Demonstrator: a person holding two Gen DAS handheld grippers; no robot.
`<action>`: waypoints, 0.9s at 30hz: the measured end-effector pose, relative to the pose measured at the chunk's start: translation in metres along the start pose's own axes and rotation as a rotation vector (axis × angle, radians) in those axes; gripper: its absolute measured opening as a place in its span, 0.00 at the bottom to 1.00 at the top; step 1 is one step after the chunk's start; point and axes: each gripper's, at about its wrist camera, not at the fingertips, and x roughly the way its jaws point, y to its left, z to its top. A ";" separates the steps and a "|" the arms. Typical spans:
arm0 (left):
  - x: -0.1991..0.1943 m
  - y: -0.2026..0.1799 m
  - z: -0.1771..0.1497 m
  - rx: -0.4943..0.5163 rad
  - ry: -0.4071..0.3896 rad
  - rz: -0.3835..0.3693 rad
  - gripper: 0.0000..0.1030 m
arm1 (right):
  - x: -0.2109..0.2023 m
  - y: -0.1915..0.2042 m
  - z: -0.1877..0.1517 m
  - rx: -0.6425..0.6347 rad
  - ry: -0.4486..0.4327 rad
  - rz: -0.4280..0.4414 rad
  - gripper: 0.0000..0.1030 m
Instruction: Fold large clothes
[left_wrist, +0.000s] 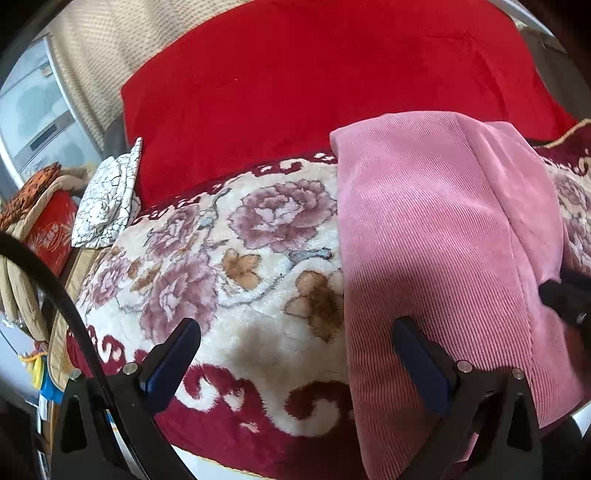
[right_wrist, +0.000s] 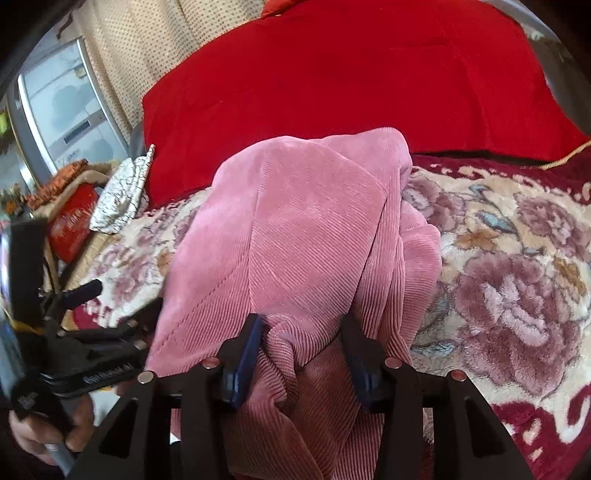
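Jaws, left gripper (left_wrist: 295, 354): spread wide, nothing between them, poised over the floral blanket (left_wrist: 221, 236) just beside the garment's left edge.
Jaws, right gripper (right_wrist: 301, 354): closed partway on a bunched ridge of the pink corduroy garment (right_wrist: 295, 236); both pads appear to touch cloth, though the near fold hides how firm the pinch is.
Garment, location: laid lengthwise on the blanket, its far end reaching the red quilt (left_wrist: 332, 81), its near end draped over the bed's front edge.
Step in hand: judged mid-fold, one long side already doubled over.
Next move: the free left gripper likely needs a hold on the near-left hem so both can lift together.
Obscured: near hem out of view in both pictures; collar and sleeves indistinct.
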 end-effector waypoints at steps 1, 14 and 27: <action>0.002 0.002 0.001 -0.004 0.012 -0.007 1.00 | -0.002 -0.003 0.005 0.022 0.008 0.027 0.49; 0.003 -0.004 -0.009 0.011 -0.040 0.031 1.00 | 0.052 -0.005 0.079 0.043 0.023 -0.007 0.42; -0.013 0.023 -0.003 -0.076 -0.033 -0.057 1.00 | 0.015 0.004 0.069 0.018 -0.046 -0.007 0.37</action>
